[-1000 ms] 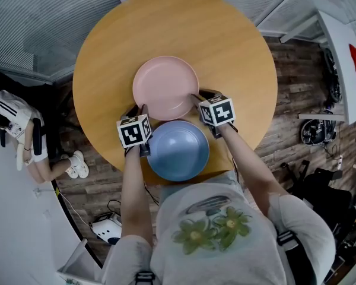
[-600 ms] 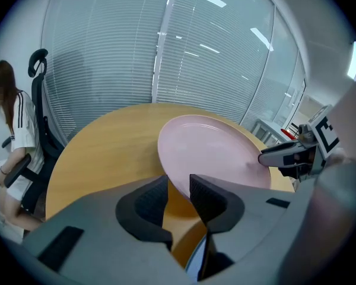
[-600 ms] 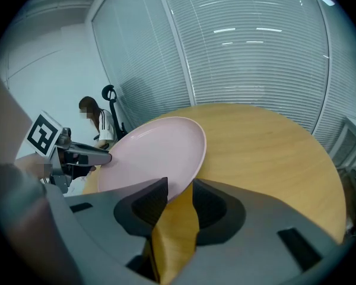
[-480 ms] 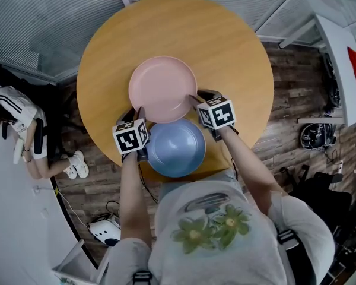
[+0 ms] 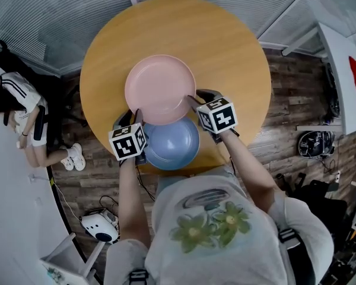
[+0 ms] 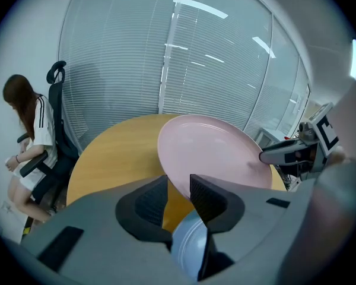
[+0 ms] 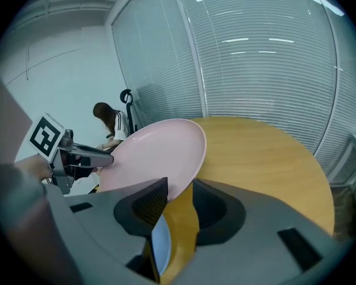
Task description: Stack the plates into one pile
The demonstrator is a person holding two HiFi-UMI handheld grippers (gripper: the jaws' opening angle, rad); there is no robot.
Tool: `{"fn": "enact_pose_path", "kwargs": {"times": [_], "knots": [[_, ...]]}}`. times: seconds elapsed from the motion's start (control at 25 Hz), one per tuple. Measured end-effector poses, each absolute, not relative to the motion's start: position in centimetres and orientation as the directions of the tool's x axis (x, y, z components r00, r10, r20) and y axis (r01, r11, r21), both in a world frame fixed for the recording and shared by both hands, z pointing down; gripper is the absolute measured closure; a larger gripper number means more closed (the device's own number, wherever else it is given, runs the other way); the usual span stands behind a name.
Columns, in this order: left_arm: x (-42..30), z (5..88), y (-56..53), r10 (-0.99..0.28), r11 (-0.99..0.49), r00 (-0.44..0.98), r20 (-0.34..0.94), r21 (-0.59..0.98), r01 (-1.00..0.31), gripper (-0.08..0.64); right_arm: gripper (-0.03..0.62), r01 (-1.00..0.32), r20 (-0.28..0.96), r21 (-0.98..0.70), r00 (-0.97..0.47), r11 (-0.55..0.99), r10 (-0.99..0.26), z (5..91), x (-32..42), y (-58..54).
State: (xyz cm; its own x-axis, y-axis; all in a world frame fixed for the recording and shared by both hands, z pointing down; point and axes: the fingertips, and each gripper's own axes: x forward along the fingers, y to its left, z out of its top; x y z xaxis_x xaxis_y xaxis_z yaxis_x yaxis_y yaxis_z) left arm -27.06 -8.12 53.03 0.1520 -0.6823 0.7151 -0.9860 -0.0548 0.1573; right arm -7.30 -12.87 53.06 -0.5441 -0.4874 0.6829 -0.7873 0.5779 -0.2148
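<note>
A pink plate (image 5: pixel 160 89) hangs just above the round wooden table (image 5: pixel 225 46), held at its near rim from both sides. My left gripper (image 5: pixel 137 114) is shut on its left rim and my right gripper (image 5: pixel 193 100) on its right rim. In the left gripper view the pink plate (image 6: pixel 213 153) runs tilted into my left gripper (image 6: pixel 178 186). The right gripper view shows the pink plate (image 7: pixel 160 153) entering my right gripper (image 7: pixel 179 190). A blue plate (image 5: pixel 171 144) lies at the table's near edge, partly under the pink plate's near rim, and shows below the jaws as blue plate (image 6: pixel 187 248).
A person (image 5: pixel 21 108) sits on an office chair left of the table. Blinds cover the windows behind the table. A white counter (image 5: pixel 344 52) and gear on the wood floor (image 5: pixel 317 141) stand to the right.
Both grippers have carried the pink plate slightly toward me, so its near rim now overlaps the blue plate's far edge. Both grips are unchanged.
</note>
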Motion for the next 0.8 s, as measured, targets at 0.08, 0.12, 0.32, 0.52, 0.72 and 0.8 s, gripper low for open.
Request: {"fn": "enact_pose_path", "kwargs": {"times": [0.08, 0.12, 0.32, 0.52, 0.72, 0.8], "knots": [[-26.7, 52.4, -7.1, -0.690, -0.038, 0.142, 0.710, 0.160, -0.986, 0.431, 0.443, -0.775, 0.679, -0.218, -0.557, 0.593, -0.478, 52.5, -7.1, -12.2], [-26.6, 52.1, -6.6, -0.694, -0.030, 0.136, 0.707, 0.161, -0.987, 0.431, 0.443, -0.769, 0.677, -0.218, -0.563, 0.601, -0.474, 52.3, -7.0, -11.8], [-25.9, 51.3, -4.0, -0.706, 0.009, 0.099, 0.701, 0.148, -0.989, 0.431, 0.443, -0.739, 0.675, -0.209, -0.583, 0.641, -0.453, 51.5, -6.6, -10.0], [-25.2, 51.6, -1.0, -0.706, 0.079, 0.063, 0.705, 0.166, -0.983, 0.431, 0.443, -0.693, 0.685, -0.204, -0.606, 0.692, -0.405, 51.8, -6.3, -8.3], [-24.9, 51.9, 1.2, -0.701, 0.143, 0.023, 0.712, 0.172, -0.975, 0.431, 0.443, -0.648, 0.695, -0.201, -0.623, 0.734, -0.359, 52.1, -6.5, -7.4], [-24.7, 52.0, 1.8, -0.699, 0.165, 0.010, 0.715, 0.175, -0.971, 0.431, 0.443, -0.632, 0.697, -0.203, -0.630, 0.748, -0.344, 52.1, -6.5, -7.2]]}}
